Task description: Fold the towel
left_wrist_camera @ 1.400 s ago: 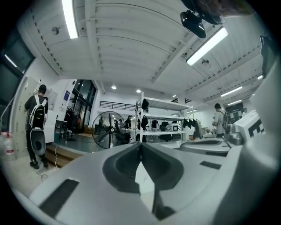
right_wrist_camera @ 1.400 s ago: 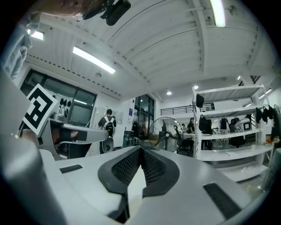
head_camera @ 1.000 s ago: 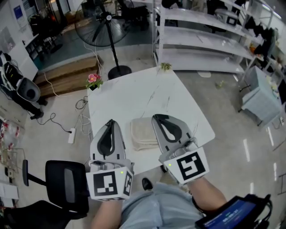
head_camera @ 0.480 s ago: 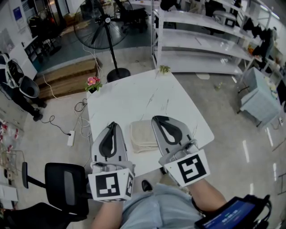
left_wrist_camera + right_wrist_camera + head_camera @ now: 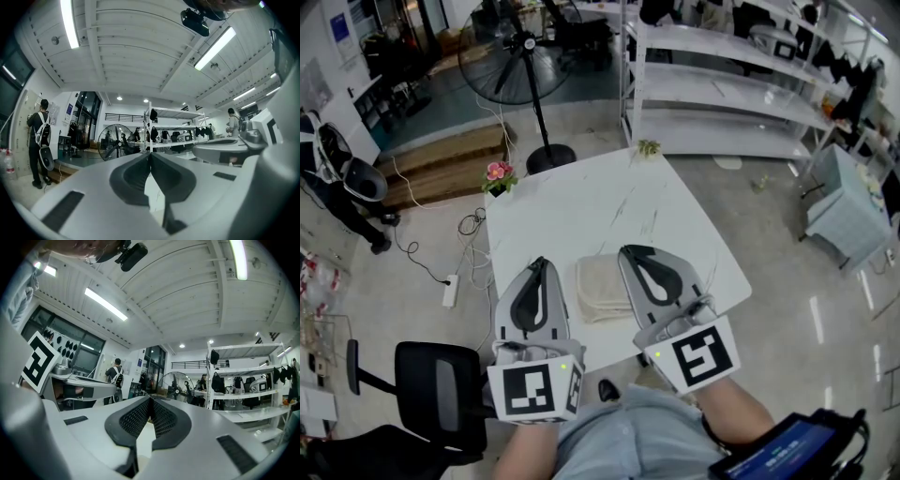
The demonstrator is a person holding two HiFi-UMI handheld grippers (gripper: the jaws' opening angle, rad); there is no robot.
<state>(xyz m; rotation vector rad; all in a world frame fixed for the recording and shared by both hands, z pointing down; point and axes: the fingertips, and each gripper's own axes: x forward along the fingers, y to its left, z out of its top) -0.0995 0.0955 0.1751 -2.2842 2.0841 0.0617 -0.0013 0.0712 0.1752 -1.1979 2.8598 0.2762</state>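
A black chair (image 5: 441,380) stands on the floor at far left, beside the white table (image 5: 581,197). The left gripper (image 5: 539,264) is held level over the table's near left part, its jaws clenched together with nothing between them. Just to its right the cream towel (image 5: 605,288) lies on the table close to the near edge. It already looks folded into a small stack, it sits between the two grippers, and neither grasps it. The right gripper (image 5: 630,251) hovers at the towel's other side, its jaws likewise pressed shut and empty. Metal shelves (image 5: 722,84) line the floor beyond. If another fold is wanted, the likely trouble lies in the approach. Shut jaws brought down on the cloth would only shove and rumple the stack, so they must part first. A pinch that catches just the top layer would probably peel the fold open. With the towel so near the table's edge, a pull toward the person could drag it off onto the floor.
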